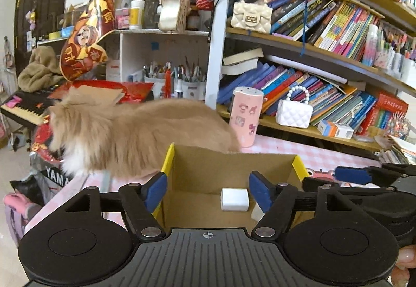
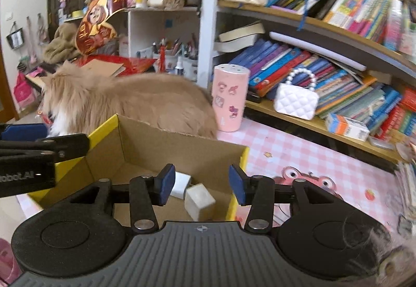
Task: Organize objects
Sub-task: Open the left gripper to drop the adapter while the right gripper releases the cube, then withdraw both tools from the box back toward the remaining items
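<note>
An open cardboard box (image 1: 208,167) with yellow edges stands on the pink checked table; it also shows in the right wrist view (image 2: 161,146). Inside lie a white block (image 1: 234,199) and a second white cube (image 1: 257,212). In the right wrist view the cube (image 2: 199,201) looks tilted, beside the flat white block (image 2: 180,184). My left gripper (image 1: 208,192) is open and empty over the box. My right gripper (image 2: 200,185) is open and empty above the cube, apart from it. The right gripper's finger (image 1: 353,175) shows at the right of the left wrist view.
A fluffy tan cat (image 1: 135,131) stands on the table right behind the box, also in the right wrist view (image 2: 124,102). A pink tumbler (image 1: 245,116) stands by the bookshelf (image 1: 312,131). White quilted purse (image 2: 296,101), small orange-white carton (image 2: 347,127), keyboard (image 1: 23,108) at left.
</note>
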A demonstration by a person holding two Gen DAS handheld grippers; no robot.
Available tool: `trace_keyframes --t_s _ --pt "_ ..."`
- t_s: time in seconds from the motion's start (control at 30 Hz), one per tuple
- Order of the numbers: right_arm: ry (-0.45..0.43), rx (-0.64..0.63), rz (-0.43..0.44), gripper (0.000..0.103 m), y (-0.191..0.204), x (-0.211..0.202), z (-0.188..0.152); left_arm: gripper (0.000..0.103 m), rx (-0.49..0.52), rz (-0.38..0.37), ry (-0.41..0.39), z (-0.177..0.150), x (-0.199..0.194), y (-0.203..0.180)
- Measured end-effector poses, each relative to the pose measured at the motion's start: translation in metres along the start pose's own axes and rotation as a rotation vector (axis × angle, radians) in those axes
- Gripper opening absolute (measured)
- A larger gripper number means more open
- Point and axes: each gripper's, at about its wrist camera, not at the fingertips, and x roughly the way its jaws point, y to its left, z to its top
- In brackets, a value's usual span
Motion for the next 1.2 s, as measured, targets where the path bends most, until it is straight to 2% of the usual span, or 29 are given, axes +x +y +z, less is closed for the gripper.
trace_keyframes --t_s 0.13,0.3,0.37,0.53,0.73,0.93,1.2 --pt "-0.008 0.012 -0.022 0.049 0.008 -0.026 -0.017 0.076 0.018 0.007 -0.008 -0.016 -0.026 0.007" --pt "0.003 0.026 -0.041 0.051 0.019 -0.054 -0.045 0.078 0.017 0.019 0.023 -0.037 -0.047 0.015" --pt "0.012 0.045 -0.050 0.053 0.024 -0.062 -0.057 0.082 0.014 0.027 0.034 -0.047 -0.055 0.018" --pt "0.065 0.095 -0.087 0.056 0.034 -0.075 -0.088 0.085 0.043 0.051 0.073 -0.075 -0.066 0.020" --pt "0.110 0.107 -0.145 0.058 0.040 -0.085 -0.118 0.085 0.064 0.044 0.132 -0.098 -0.072 0.022" --pt "0.142 0.158 -0.193 0.060 0.036 -0.096 -0.138 0.085 0.082 0.001 0.167 -0.110 -0.071 0.010" --pt "0.176 0.207 -0.283 0.064 0.019 -0.112 -0.154 0.086 0.173 -0.101 0.211 -0.121 -0.066 -0.024"
